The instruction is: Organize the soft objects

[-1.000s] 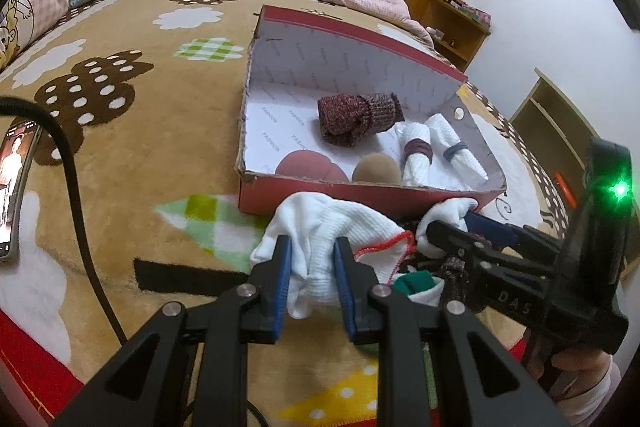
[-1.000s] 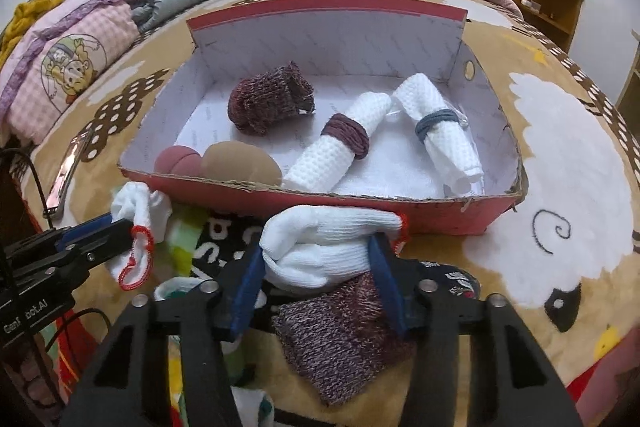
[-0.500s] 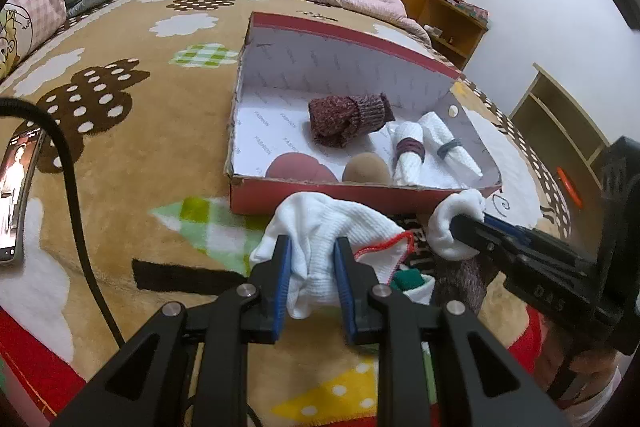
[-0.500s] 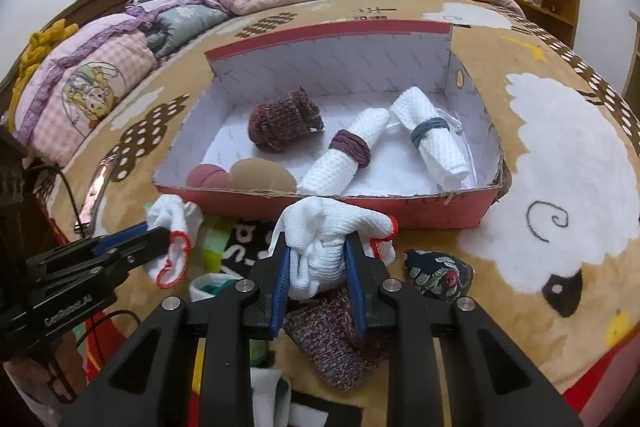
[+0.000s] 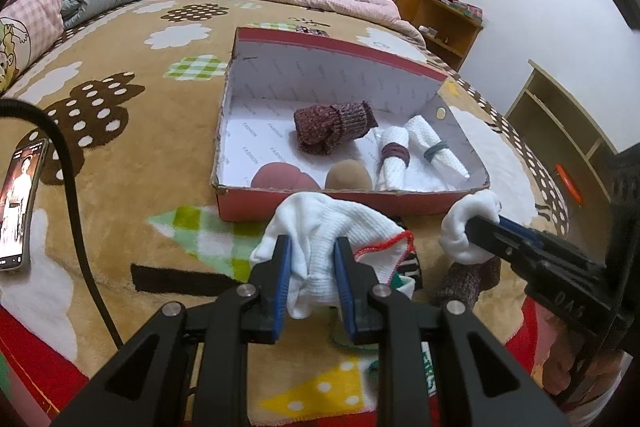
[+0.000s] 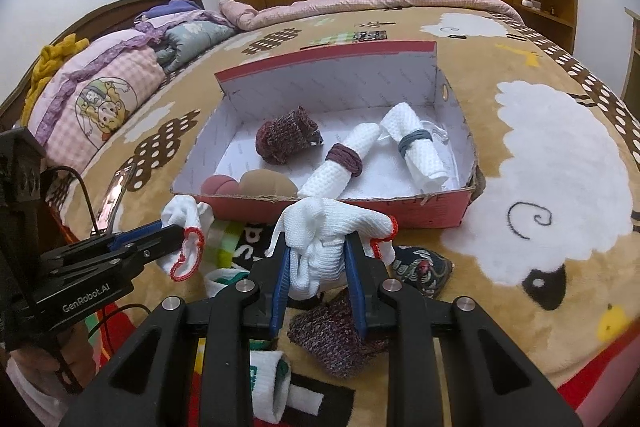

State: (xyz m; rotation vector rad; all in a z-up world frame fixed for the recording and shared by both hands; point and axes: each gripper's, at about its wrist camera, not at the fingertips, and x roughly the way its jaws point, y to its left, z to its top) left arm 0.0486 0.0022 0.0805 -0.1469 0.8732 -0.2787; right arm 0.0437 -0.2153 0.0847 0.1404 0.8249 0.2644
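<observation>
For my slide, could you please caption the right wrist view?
Both grippers clamp white gloves before the red box of rolled items.

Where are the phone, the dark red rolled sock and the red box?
phone [image 5: 20, 203], left wrist view, on its screen.
dark red rolled sock [image 6: 286, 139], right wrist view, on its knitted body.
red box [image 6: 420, 213], right wrist view, on its front wall.

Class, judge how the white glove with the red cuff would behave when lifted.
The white glove, pinched in the right gripper, sags over both pads: probably floppy. Its thin knit suggests it is light. It bunches where squeezed, so it likely won't slip.
</observation>
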